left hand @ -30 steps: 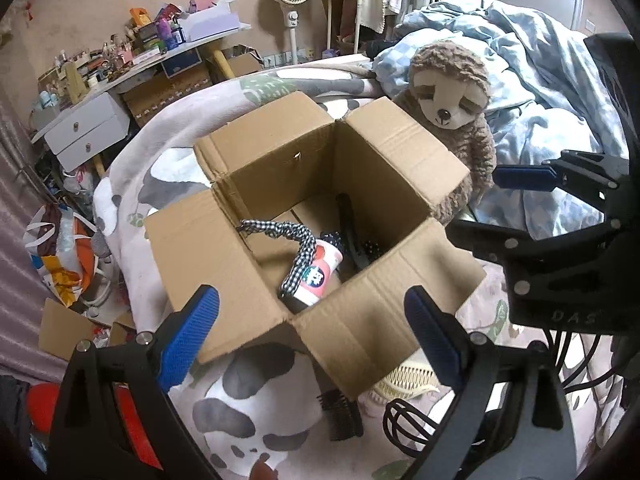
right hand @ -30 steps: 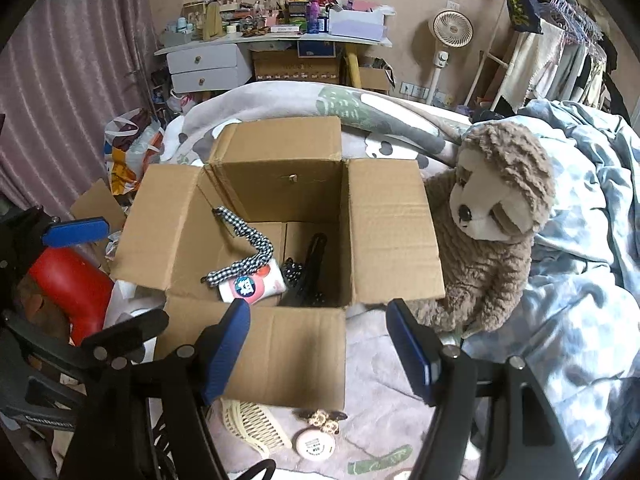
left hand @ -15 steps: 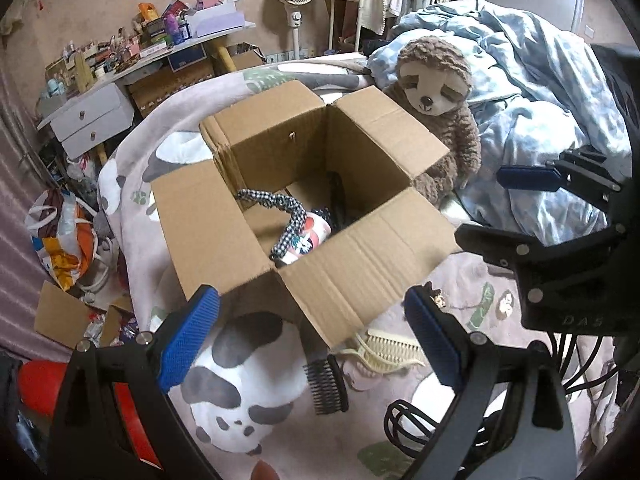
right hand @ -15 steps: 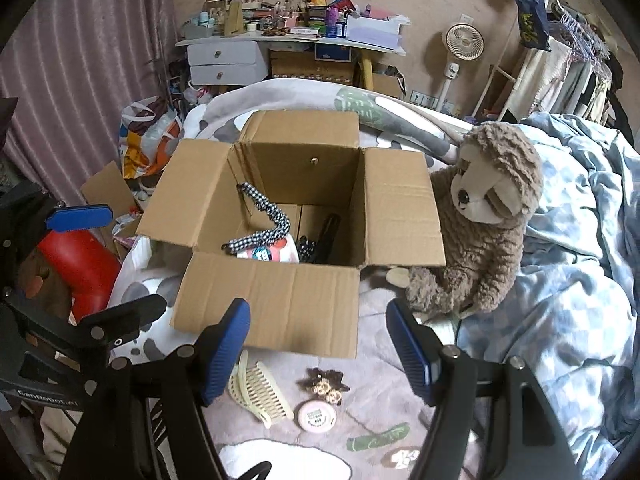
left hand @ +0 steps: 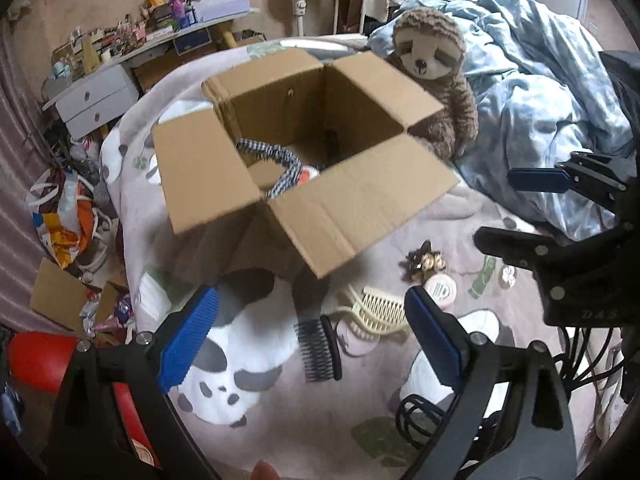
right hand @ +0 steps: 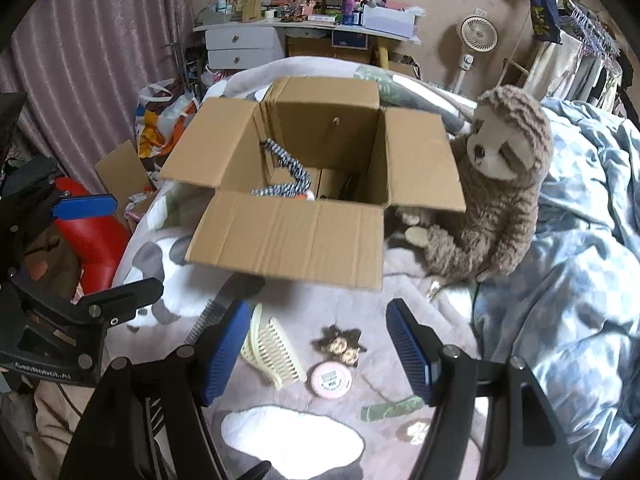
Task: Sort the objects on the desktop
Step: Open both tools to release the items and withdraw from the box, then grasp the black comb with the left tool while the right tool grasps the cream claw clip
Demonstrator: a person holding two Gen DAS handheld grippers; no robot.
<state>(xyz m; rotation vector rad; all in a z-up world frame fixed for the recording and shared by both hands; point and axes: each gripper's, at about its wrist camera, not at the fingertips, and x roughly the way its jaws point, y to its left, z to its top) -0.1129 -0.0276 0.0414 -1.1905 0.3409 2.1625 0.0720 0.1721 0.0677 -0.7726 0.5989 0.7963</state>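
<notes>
Hovering above the bed, the left claw (left hand: 310, 340) has its blue ribbed pads spread wide and grips nothing; the right claw (right hand: 316, 354) hangs beside it, just as wide and just as empty. Both point forward and down toward the cardboard box (right hand: 288, 232), whose four flaps are folded outward.

Ahead of the right claw, between its pads, lie a cream plastic comb (right hand: 276, 354), a brown hair bow (right hand: 340, 346) and a round pink tin (right hand: 331, 379), near one another on the blanket (right hand: 416, 304). A black comb (left hand: 318, 350) lies between the left claw's pads, just beside the cream one. Inside the box, beyond both claws, a black-and-white checked fabric band (right hand: 288, 172) curls over a partly hidden red-and-white object.

The blanket is a soft mauve fleece printed with panda patches. To the right of the box sits a shaggy brown sloth plush (right hand: 500, 184), touching its flap, against a rumpled blue duvet (right hand: 580, 240). Farther off stand a cluttered worktop (right hand: 304, 26) with grey drawers, a white fan (right hand: 478, 38) and a mauve curtain (right hand: 100, 40).
</notes>
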